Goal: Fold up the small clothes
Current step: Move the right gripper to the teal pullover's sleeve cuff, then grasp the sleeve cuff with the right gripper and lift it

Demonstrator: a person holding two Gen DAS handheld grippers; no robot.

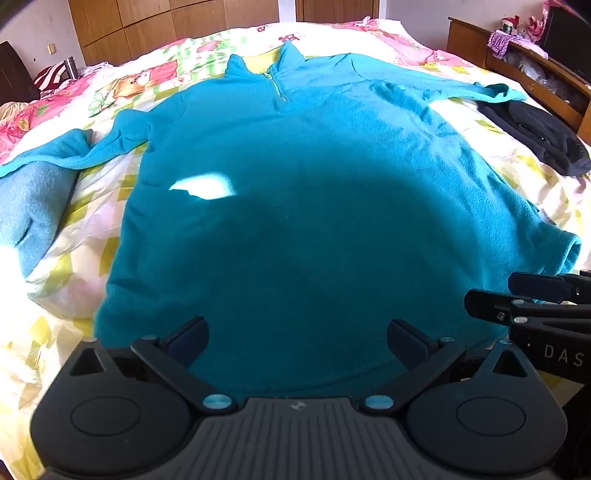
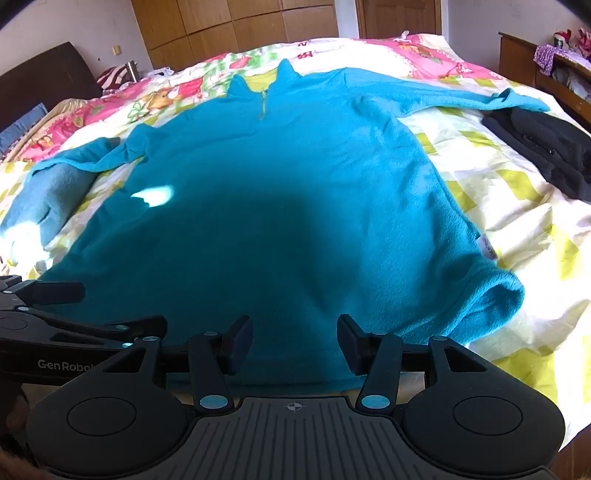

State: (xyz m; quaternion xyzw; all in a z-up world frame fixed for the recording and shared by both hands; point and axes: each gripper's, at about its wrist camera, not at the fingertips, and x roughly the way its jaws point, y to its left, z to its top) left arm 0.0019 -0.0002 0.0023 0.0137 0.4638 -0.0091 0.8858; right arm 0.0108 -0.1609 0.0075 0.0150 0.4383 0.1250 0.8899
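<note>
A teal fleece pullover [image 1: 295, 192] [image 2: 280, 206] with a short neck zipper lies front-up and spread flat on the bed, collar at the far end, hem nearest me. Its left sleeve [image 1: 48, 173] bends down the left side; its right sleeve [image 1: 454, 88] stretches out to the far right. My left gripper [image 1: 297, 345] hovers open over the hem with nothing between its fingers. My right gripper [image 2: 295, 341] is also open and empty above the hem, just right of the left one. Each gripper shows at the edge of the other's view.
The bed is covered by a floral and yellow-check quilt [image 1: 110, 85] [image 2: 498, 192]. A black garment [image 1: 535, 136] [image 2: 546, 151] lies at the right, near the outstretched cuff. Wooden wardrobes [image 2: 240, 29] stand behind, and a cluttered wooden shelf [image 1: 532, 59] runs along the right.
</note>
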